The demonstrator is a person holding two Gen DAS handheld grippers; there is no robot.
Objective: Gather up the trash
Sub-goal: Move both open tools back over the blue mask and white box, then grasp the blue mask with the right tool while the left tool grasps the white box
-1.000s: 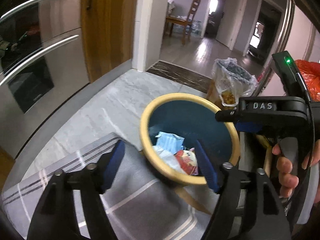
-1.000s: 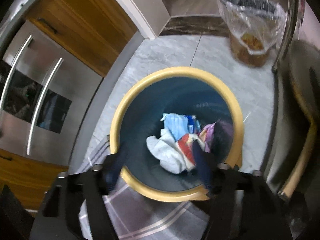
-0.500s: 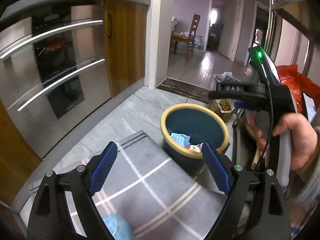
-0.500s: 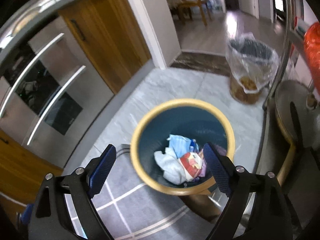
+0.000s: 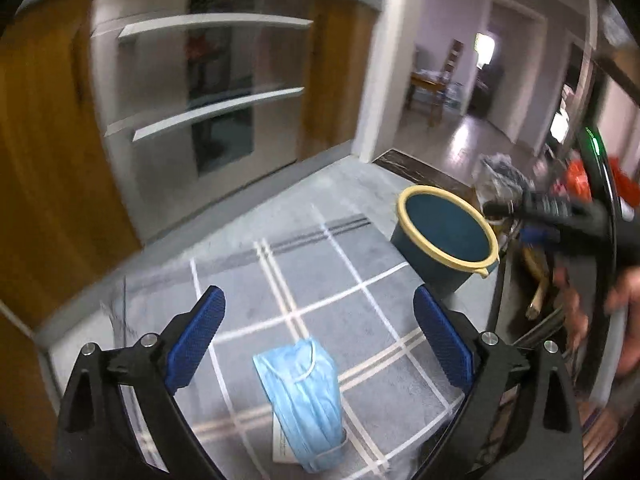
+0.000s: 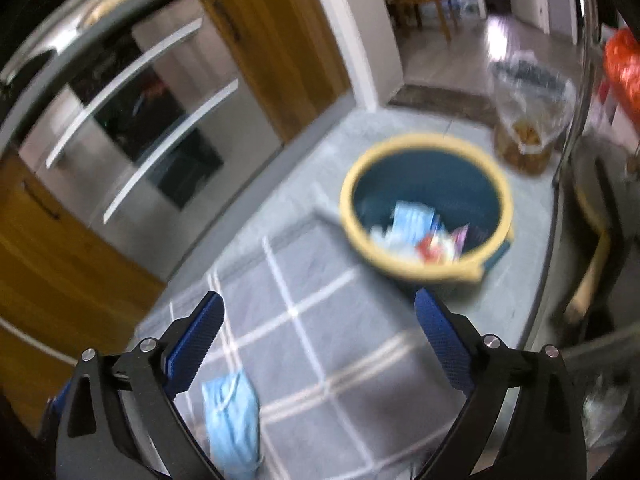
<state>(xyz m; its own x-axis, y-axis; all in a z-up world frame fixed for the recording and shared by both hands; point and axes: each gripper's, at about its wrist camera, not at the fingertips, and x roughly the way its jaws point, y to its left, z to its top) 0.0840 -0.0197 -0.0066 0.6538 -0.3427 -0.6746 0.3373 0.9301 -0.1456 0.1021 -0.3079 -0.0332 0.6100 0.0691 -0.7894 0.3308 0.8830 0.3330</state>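
Note:
A light blue face mask (image 5: pixel 304 400) lies on the grey checked rug (image 5: pixel 312 280), on a white slip of paper. My left gripper (image 5: pixel 320 336) is open and empty, above the mask, which lies between its fingers. The mask also shows in the right wrist view (image 6: pixel 232 420), near the left finger. My right gripper (image 6: pixel 320 340) is open and empty above the rug. The blue bin with a yellow rim (image 5: pixel 444 232) stands past the rug's far right corner. In the right wrist view the bin (image 6: pixel 424 204) holds several pieces of trash (image 6: pixel 416 232).
Steel oven doors (image 5: pixel 208 100) and wooden cabinets (image 5: pixel 48 152) line the left. A clear-bagged bin (image 6: pixel 528 108) stands behind the blue bin. A wooden chair leg and metal frame (image 6: pixel 592 248) stand at the right. My right gripper's body (image 5: pixel 560 212) shows in the left wrist view.
Both grippers have pulled back and away from the bin toward the near part of the rug. The blue mask has come into view under them. Both views are motion-blurred.

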